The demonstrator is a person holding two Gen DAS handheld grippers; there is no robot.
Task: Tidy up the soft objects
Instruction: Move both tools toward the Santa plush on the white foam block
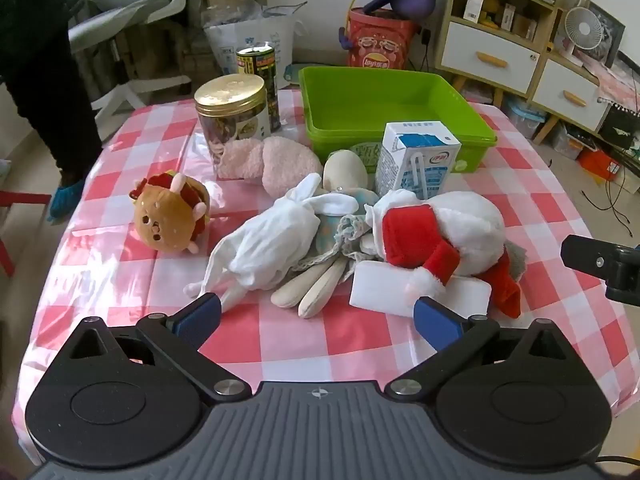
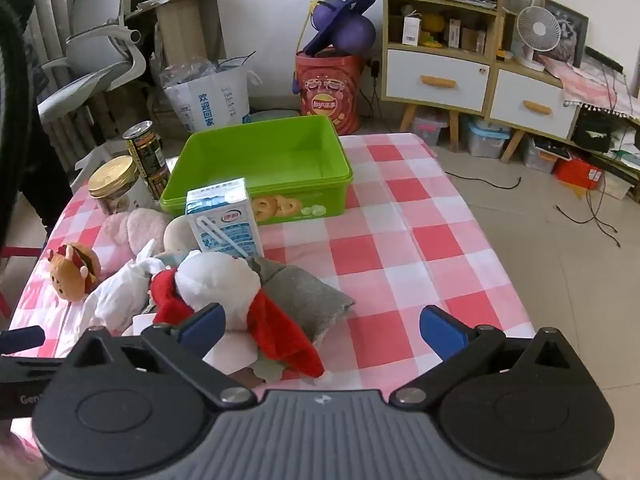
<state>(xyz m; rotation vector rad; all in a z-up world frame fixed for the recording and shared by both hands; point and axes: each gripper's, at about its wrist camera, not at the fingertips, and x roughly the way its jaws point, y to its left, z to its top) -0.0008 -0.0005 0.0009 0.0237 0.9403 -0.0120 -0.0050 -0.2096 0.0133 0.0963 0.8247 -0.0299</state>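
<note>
Your left hand-held gripper (image 1: 316,316) is hanging released before the white plush (image 1: 460,232). Your right hand-held gripper (image 2: 320,328) is gaping too, holding nothing. Green bin (image 1: 472,120) is sitting behind on the bench (image 1: 280,344).

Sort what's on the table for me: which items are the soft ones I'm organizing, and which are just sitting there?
Job items: burger plush, pink fuzzy item, white cloth, rag doll, Santa plush, grey cloth, green bin.

Lying about: milk carton, gold-lid jar, can, white block.
</note>
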